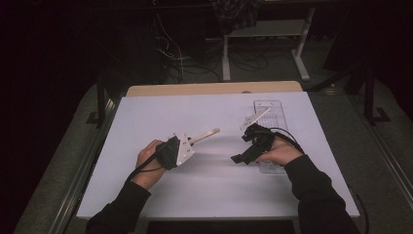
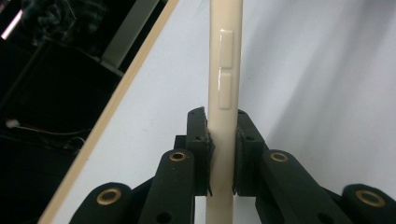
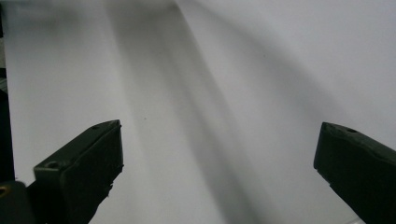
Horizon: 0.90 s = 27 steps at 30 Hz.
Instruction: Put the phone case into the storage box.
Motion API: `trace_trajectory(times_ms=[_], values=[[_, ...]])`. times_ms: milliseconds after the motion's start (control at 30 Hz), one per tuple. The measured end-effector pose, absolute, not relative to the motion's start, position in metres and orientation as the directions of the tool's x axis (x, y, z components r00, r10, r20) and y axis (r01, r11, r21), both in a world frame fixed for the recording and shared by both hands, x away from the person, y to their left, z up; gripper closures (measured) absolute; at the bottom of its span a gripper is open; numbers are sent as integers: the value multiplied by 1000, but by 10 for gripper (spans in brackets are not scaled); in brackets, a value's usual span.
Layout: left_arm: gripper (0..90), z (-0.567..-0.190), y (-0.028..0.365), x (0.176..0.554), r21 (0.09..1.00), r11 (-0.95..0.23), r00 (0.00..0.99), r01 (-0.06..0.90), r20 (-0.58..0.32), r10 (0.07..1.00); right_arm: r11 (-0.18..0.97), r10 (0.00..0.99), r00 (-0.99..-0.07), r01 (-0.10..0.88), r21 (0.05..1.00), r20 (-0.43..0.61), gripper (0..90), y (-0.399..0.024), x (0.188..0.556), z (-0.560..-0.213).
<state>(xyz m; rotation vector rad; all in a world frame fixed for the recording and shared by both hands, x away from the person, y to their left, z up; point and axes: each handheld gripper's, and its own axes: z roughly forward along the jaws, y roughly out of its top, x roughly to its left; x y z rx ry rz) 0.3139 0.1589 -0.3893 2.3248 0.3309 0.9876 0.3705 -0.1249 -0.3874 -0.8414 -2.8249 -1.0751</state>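
Note:
A long cream plastic strip [image 2: 225, 70] with two raised rectangular pads on its face runs up between the jaws of my left gripper [image 2: 223, 128], which is shut on its lower part. In the high view the left gripper [image 1: 191, 142] is left of the table's middle, and the strip [image 1: 207, 134] sticks out to the upper right, above the white surface. My right gripper [image 1: 241, 147] is held over the table at centre right. Its jaws stand wide apart in the right gripper view [image 3: 219, 140], with nothing but bare white surface between them.
A clear plastic tray [image 1: 269, 108] lies on the white tabletop [image 1: 209, 190] at the right, partly under the right hand. A wooden edge [image 1: 214, 88] borders the far side. Beyond it are dark floor, cables and table legs.

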Motion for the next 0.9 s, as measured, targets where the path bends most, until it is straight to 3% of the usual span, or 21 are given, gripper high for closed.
trace_trajectory(times_ms=[433,733,900], values=[[798,-382,171,325,745,-650,733,147,360,578,609,483,-855,483,630,188,5,-126,370,-385],[798,-380,178,331,786,-581,746,212,253,615,605,487,-853,485,631,188,5,-127,370,-384],[798,-381,181,334,831,-487,744,267,144,653,606,487,-853,485,631,188,5,-127,370,-384]])
